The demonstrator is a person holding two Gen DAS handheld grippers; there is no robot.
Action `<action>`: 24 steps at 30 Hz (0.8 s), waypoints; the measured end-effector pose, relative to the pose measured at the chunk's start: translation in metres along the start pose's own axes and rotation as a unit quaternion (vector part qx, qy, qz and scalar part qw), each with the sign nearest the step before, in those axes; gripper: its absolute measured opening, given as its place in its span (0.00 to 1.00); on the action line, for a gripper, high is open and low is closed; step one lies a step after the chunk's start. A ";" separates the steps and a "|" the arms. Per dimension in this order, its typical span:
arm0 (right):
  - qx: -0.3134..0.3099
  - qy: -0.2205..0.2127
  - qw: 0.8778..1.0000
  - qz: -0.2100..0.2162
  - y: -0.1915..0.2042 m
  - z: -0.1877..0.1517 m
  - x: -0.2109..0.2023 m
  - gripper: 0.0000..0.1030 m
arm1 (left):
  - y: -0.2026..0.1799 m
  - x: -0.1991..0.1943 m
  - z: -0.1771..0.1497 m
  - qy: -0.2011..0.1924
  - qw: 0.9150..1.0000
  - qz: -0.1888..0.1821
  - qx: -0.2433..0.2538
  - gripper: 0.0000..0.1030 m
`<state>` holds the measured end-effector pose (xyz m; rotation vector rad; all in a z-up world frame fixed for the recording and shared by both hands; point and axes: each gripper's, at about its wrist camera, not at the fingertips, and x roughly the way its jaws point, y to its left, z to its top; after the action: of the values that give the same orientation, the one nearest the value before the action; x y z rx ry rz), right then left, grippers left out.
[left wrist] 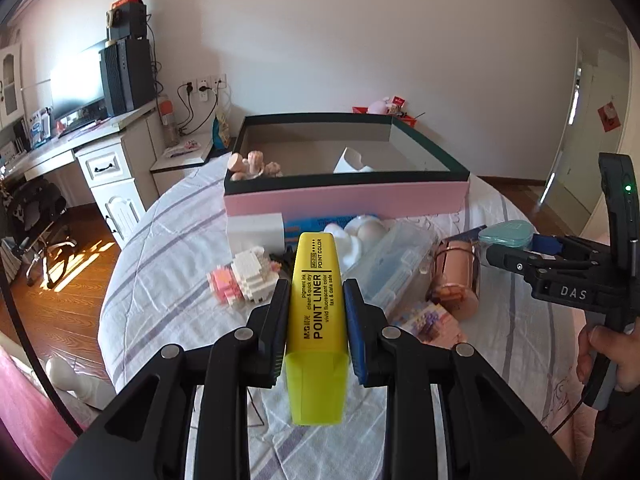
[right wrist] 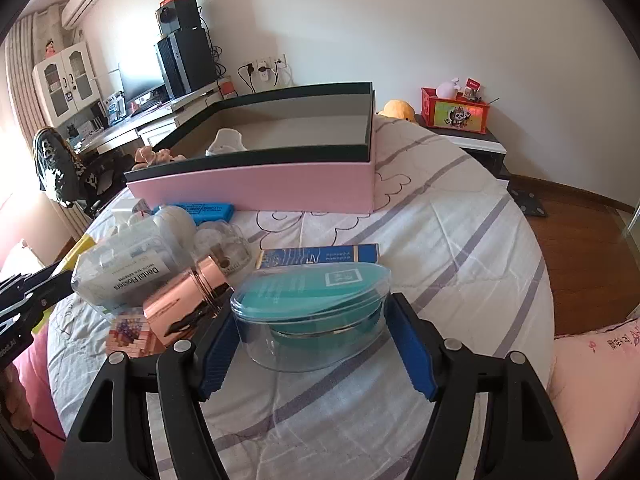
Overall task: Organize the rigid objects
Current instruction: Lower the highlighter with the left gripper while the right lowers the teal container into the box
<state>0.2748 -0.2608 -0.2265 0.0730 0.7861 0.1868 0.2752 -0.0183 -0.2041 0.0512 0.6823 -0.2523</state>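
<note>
Bedroom, striped bedsheet, pink box upper centre. Left gripper clamped on yellow highlighter, frame centre, long axis pointing away toward box, cap nearest; reads "M&G POINT LINER". Right gripper half-open around teal-lidded clear case, lower centre; contact unclear. "Dental Flossers" tub left.

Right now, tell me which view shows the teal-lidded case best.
The right wrist view: the teal-lidded case fills the middle between the right tool's pads, lid and clear wall visible. The left wrist view shows only its small end.

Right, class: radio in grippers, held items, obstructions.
Left gripper shut on yellow highlighter. Right gripper around teal case. Pink box ahead, path clear.
</note>
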 end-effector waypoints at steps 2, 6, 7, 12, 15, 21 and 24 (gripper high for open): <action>-0.011 -0.009 1.000 0.001 0.005 0.007 -0.007 0.70 | 0.000 0.003 0.008 -0.001 1.000 -0.007 0.003 0.25; -0.022 -0.025 0.999 0.007 0.012 0.022 -0.015 0.71 | 0.003 0.001 0.025 -0.013 0.999 -0.039 -0.002 0.25; -0.025 -0.029 0.999 0.010 0.013 0.027 -0.017 0.70 | 0.002 0.000 0.031 -0.017 0.999 -0.042 0.000 0.26; -0.046 -0.045 0.998 0.019 0.022 0.067 -0.011 0.71 | 0.003 0.019 0.082 -0.030 0.999 -0.038 0.022 0.26; -0.058 -0.047 0.997 0.016 0.028 0.094 0.004 0.71 | 0.009 0.051 0.115 -0.010 0.999 -0.038 0.027 0.26; -0.071 -0.025 0.997 0.005 0.034 0.144 0.059 0.71 | 0.018 0.125 0.155 0.051 0.998 -0.024 0.029 0.26; -0.067 0.009 0.998 0.003 0.032 0.157 0.097 0.71 | 0.022 0.161 0.160 0.090 0.995 -0.021 0.024 0.26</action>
<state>0.4485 -0.2096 -0.1787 -0.0530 0.7890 0.2449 0.4996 -0.0525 -0.1824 0.1073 0.8563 -0.3074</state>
